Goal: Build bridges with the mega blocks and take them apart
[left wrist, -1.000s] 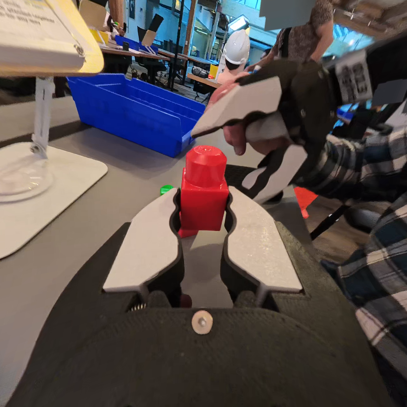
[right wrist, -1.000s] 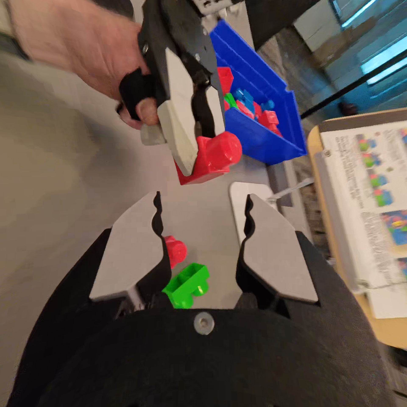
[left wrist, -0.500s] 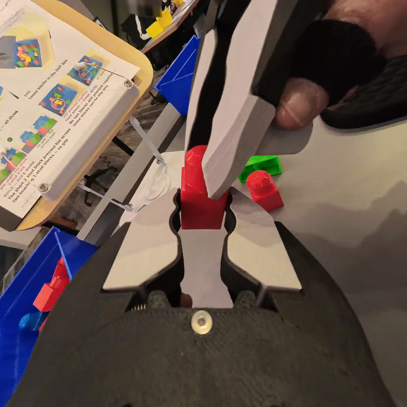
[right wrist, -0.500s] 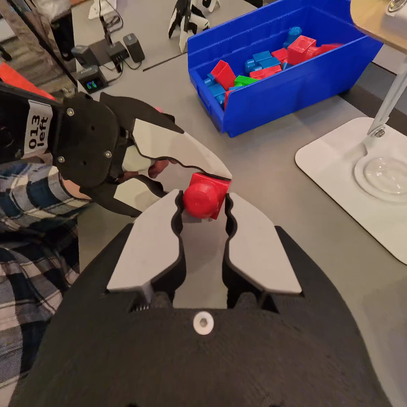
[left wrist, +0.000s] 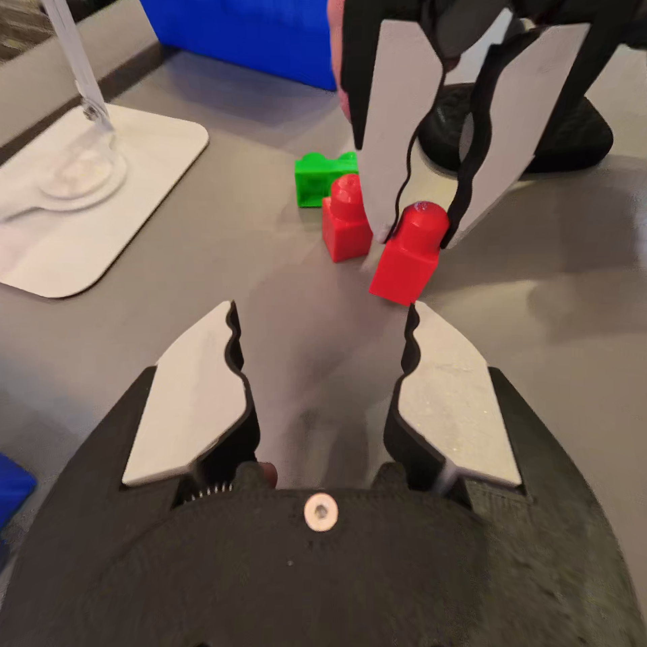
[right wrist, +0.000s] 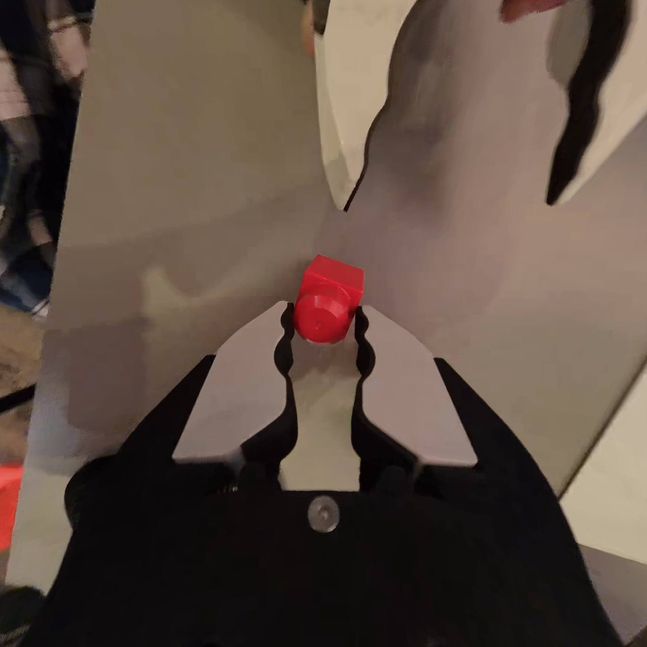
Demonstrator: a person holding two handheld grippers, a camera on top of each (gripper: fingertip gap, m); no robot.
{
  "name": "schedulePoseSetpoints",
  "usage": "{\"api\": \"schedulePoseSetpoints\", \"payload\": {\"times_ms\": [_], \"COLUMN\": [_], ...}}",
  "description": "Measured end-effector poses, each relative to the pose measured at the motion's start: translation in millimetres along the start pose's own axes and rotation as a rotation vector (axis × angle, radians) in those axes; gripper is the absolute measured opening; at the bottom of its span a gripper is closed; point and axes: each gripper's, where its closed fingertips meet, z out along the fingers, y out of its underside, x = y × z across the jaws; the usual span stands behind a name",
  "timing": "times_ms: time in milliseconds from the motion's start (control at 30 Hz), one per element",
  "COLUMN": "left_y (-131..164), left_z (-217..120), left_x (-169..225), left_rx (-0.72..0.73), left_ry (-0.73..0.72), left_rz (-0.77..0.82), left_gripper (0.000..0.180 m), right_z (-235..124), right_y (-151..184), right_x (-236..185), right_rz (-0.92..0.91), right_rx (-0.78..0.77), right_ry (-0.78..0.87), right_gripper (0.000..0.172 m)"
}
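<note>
Right gripper [right wrist: 324,308] pinches red block [right wrist: 329,304] by stud, base free for seating beside second red block [left wrist: 345,227]; my left gripper [left wrist: 322,308] spread, clear.

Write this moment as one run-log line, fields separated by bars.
left gripper open, empty | right gripper gripping red block by its stud | second red block, green block on table

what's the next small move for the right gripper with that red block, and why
Probably lower the held red block onto the table just beside the standing red block. The right gripper pinches it by the stud, tilted above the surface, the left gripper is open and empty, and the green block waits behind.
</note>
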Motion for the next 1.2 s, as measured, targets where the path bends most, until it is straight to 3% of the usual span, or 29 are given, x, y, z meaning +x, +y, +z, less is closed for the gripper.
{"api": "schedulePoseSetpoints", "payload": {"times_ms": [133,200,300,367,467,600,700,1033,1200], "left_y": [4.9,7.3,6.3,6.0,7.0,4.8,3.2,8.6,3.7], "left_z": [11.5,18.7,23.1,26.3,38.8,52.1,59.8,71.2,67.3], "left_x": [13.9,15.7,21.0,24.0,25.3,26.4,27.3,5.4,-1.6], "left_rx": [-0.034,-0.050,-0.038,-0.040,-0.078,-0.114,-0.135,-0.214,-0.174], "left_ry": [0.045,0.053,0.078,0.075,0.045,0.011,-0.020,-0.156,-0.155], "left_rz": [0.008,0.011,-0.013,-0.010,0.005,0.021,0.024,-0.018,-0.005], "left_gripper": [0.090,0.092,0.095,0.094,0.093,0.093,0.092,0.077,0.068], "right_z": [11.5,10.1,-14.5,-36.2,-49.0,-39.5,-23.8,-3.8,-0.2], "right_y": [5.2,7.5,0.7,11.0,41.7,72.9,70.6,62.5,61.7], "right_x": [-0.6,7.4,9.5,15.1,21.6,37.4,43.1,46.0,43.0], "right_rz": [-0.059,-0.079,-0.012,0.072,0.218,0.306,0.312,0.284,0.272], "right_rx": [-0.091,-0.134,-0.029,0.025,0.072,0.025,0.038,0.042,0.058], "right_ry": [-0.046,0.018,0.088,0.164,0.222,0.305,0.292,0.248,0.230], "right_gripper": [0.034,0.055,0.063,0.059,0.033,0.021,0.013,0.010,0.012]}}
